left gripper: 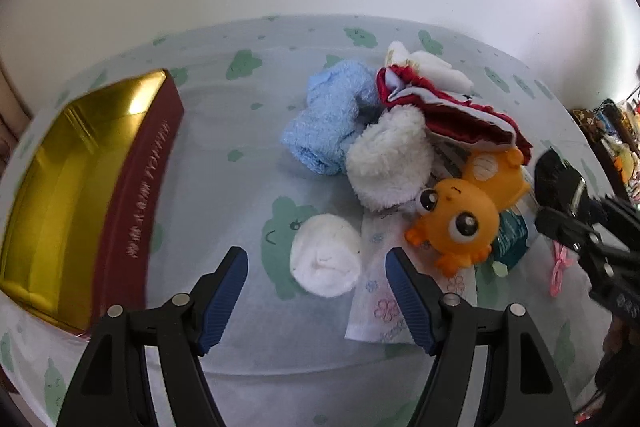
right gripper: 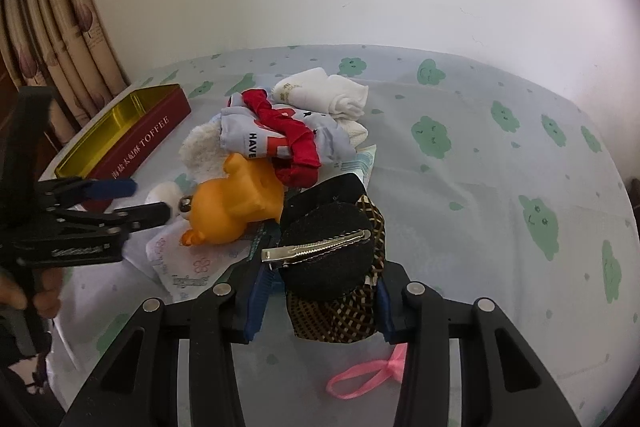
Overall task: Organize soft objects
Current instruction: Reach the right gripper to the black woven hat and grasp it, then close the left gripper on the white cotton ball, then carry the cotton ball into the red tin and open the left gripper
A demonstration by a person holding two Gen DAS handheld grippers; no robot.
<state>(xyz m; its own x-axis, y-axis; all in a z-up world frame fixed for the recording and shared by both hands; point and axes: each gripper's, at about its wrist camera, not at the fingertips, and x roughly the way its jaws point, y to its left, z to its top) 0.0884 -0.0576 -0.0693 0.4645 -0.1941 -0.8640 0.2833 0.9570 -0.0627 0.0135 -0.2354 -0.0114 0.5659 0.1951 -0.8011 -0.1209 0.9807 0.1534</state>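
Note:
A pile of soft things lies on the table: a blue towel roll point(left gripper: 332, 119), a fluffy white roll point(left gripper: 390, 163), a small white roll point(left gripper: 325, 261), a red-trimmed garment point(left gripper: 448, 111) point(right gripper: 280, 135), white socks point(right gripper: 328, 93) and an orange toy point(left gripper: 460, 223) point(right gripper: 236, 205). My left gripper point(left gripper: 316, 269) is open, with the small white roll between its fingers point(left gripper: 230, 291). My right gripper point(right gripper: 320, 291) is shut on a black hair bow with a metal clip point(right gripper: 328, 255), lifted above the table. The right gripper also shows in the left wrist view point(left gripper: 560, 195).
An open red tin with gold lining point(left gripper: 76, 195) point(right gripper: 132, 131) stands at the left. A flowered tissue pack point(left gripper: 380, 295) lies under the toy. A pink ribbon point(right gripper: 360, 377) lies near the front. The cloth-covered table point(right gripper: 500, 167) extends right. Curtains point(right gripper: 60, 39) hang at the far left.

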